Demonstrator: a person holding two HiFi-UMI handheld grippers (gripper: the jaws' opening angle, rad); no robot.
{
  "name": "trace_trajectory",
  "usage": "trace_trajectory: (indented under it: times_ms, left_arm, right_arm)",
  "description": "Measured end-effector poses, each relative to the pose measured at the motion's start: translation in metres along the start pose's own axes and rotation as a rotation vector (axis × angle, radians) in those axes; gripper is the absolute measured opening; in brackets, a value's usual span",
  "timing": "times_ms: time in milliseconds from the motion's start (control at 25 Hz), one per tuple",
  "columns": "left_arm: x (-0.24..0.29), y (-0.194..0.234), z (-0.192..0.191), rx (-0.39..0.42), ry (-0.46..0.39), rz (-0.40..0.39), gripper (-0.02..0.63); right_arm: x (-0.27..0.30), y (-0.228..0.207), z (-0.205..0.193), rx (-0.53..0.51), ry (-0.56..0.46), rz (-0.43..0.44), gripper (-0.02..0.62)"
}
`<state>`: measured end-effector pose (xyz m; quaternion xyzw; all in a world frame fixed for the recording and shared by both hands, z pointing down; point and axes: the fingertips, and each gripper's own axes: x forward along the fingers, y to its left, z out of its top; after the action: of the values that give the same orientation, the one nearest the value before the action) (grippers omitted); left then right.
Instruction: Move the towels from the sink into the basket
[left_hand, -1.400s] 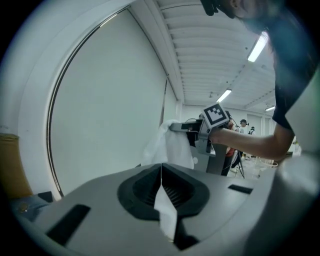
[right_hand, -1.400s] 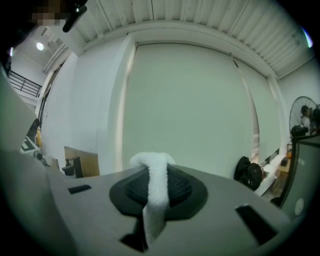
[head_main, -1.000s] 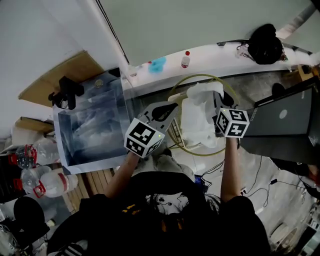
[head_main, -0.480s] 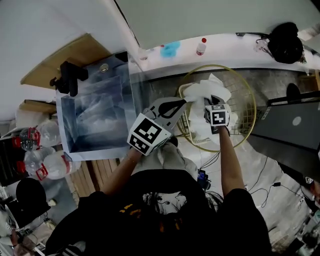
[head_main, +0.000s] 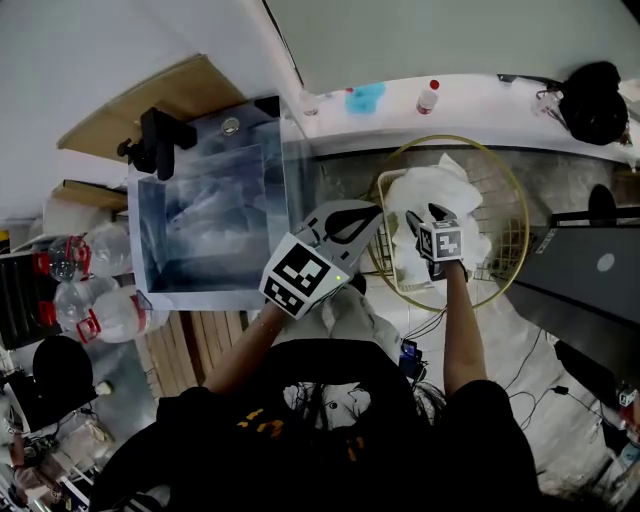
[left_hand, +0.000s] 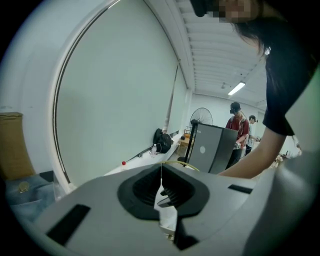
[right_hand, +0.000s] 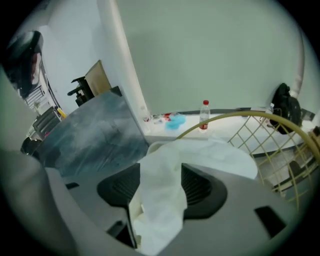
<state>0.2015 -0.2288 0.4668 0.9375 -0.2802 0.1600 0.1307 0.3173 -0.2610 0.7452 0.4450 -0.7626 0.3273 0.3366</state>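
A steel sink (head_main: 190, 298) sits at the left in the head view, with pale crumpled shapes in it that I cannot make out. To its right, a gold wire basket (head_main: 452, 136) holds a heap of white towels (head_main: 432, 190). My right gripper (head_main: 425, 215) hangs over that heap. Its jaws are opening, and a white towel (right_hand: 160, 200) lies loose between them (right_hand: 160, 175). In the right gripper view the basket rim (right_hand: 260, 120) curves just beyond. My left gripper (head_main: 372, 208) hovers between sink and basket, jaws shut and holding nothing (left_hand: 161, 172).
Several plastic water bottles (head_main: 100, 315) lie left of the sink, and a black clamp (head_main: 160, 140) sits at its far corner. The white ledge behind carries a small bottle (head_main: 428, 96), a blue object (head_main: 365, 98) and a black bag (head_main: 592, 88). A dark cabinet (head_main: 590, 270) stands right of the basket.
My right gripper has gone down into the basket with the towel, and its jaws have spread apart. The left gripper has stayed about where it was.
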Motion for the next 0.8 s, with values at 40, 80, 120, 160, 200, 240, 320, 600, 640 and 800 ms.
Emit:
trace_trajectory:
  times_ms: [40,80,120,160,200,240,320,600,640,800]
  left_arm:
    - [-0.001,-0.001,0.001,0.001,-0.003,0.000,0.008]
    - [-0.001,-0.001,0.004,0.003,-0.011,-0.002,0.008]
    - [-0.001,-0.002,0.007,0.004,-0.020,-0.004,0.008]
    - [-0.002,-0.002,0.009,0.005,-0.028,-0.005,0.008]
    - [-0.003,-0.003,0.010,0.006,-0.033,-0.003,0.008]
    - [-0.005,-0.003,0.011,0.006,-0.035,0.000,0.008]
    - [-0.008,-0.003,0.011,0.003,-0.040,0.008,0.008]
    - [-0.022,-0.007,0.012,-0.025,-0.074,0.047,0.008]
    - [-0.024,-0.007,0.011,-0.028,-0.074,0.054,0.008]
    - [-0.039,-0.008,0.007,-0.042,-0.080,0.076,0.008]
  right_arm:
    - [-0.008,0.001,0.007,0.002,-0.030,0.000,0.259]
    - [-0.017,0.001,0.016,0.006,-0.063,-0.005,0.259]
    - [-0.026,0.001,0.025,0.012,-0.101,-0.014,0.259]
    - [-0.036,0.001,0.034,0.020,-0.143,-0.023,0.258]
    - [-0.046,0.002,0.044,0.030,-0.188,-0.029,0.254]
    - [-0.057,0.004,0.054,0.038,-0.232,-0.033,0.240]
    - [-0.080,0.011,0.072,0.040,-0.318,-0.040,0.209]
    - [-0.156,0.047,0.122,0.026,-0.562,-0.027,0.110]
    - [-0.163,0.054,0.125,0.026,-0.581,-0.022,0.105]
    - [-0.183,0.080,0.133,0.018,-0.626,0.001,0.078]
